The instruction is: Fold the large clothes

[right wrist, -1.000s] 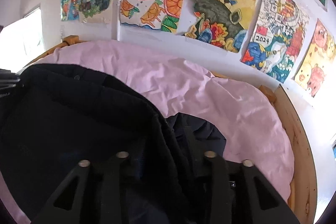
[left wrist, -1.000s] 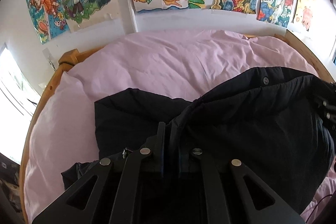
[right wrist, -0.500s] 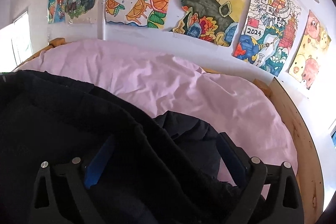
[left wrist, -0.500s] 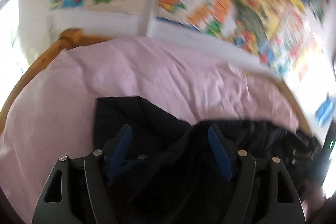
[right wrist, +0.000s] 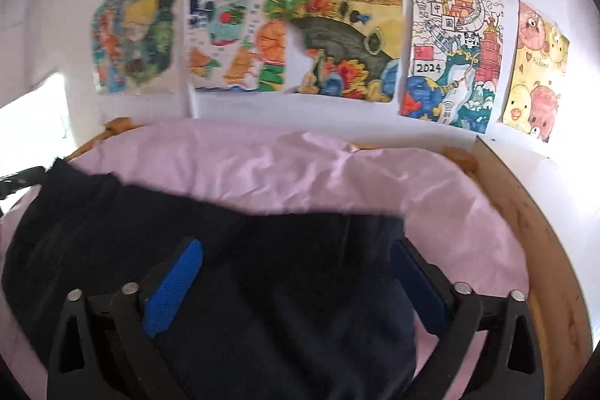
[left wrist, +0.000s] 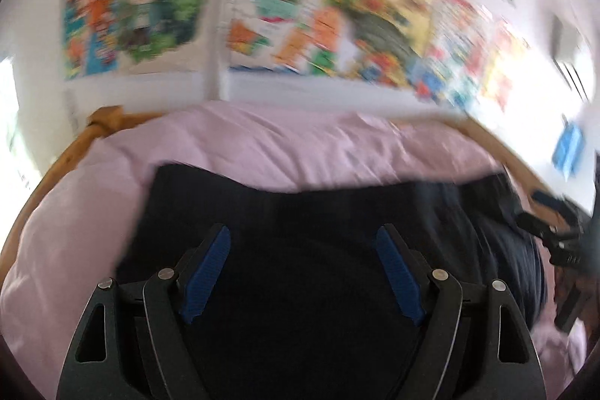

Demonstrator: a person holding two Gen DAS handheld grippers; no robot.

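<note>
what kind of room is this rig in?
Likely a child's bedroom: a wooden-framed bed with pink bedding, colourful hand-drawn pictures taped to the white wall, and a dark garment spread out on the bed for folding.

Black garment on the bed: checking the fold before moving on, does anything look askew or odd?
Nothing stands out. The black garment lies folded on the pink bedding, its far edge fairly straight, though blurred.

- jacket (right wrist: pixel 262 287): plain black
- sheet (right wrist: pixel 300 167): plain pale pink
- bed frame (right wrist: pixel 543 250): light wood
- drawings (right wrist: pixel 343 25): multicoloured
- hand-held gripper pads (left wrist: pixel 206 272): blue
</note>
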